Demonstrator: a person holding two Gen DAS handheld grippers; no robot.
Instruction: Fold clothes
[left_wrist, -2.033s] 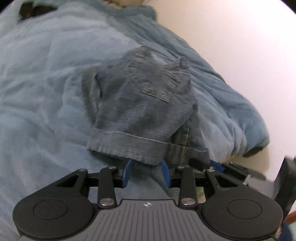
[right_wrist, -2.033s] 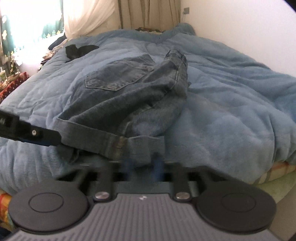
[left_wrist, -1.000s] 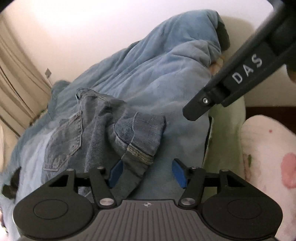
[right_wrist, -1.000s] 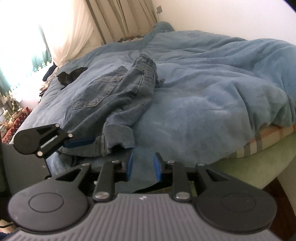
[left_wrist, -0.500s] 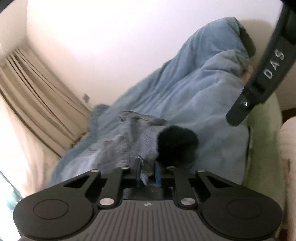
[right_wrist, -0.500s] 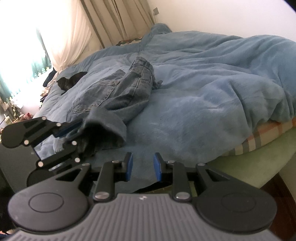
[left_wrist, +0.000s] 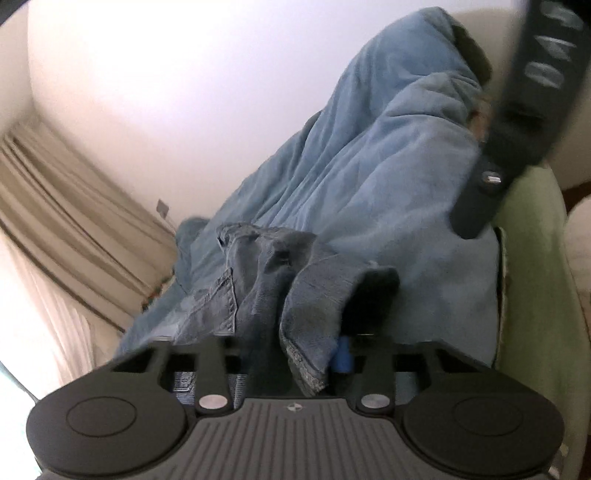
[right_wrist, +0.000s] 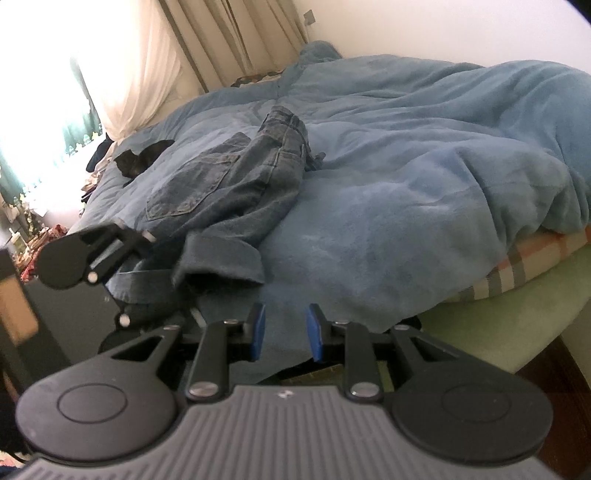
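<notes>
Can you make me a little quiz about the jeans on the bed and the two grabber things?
1. True or false: the left gripper has clamped onto a cuffed leg of the jeans.
2. What is between the fingers of the right gripper? A) a jeans leg B) nothing C) a black sock
3. Fill in: the jeans lie on a fluffy ____ blanket.

Key
1. True. Its jaws have just been closing, and the denim hem is pinched between them.
2. B. Its fingers stand apart over the blanket edge, gripping nothing.
3. Blue.
</notes>
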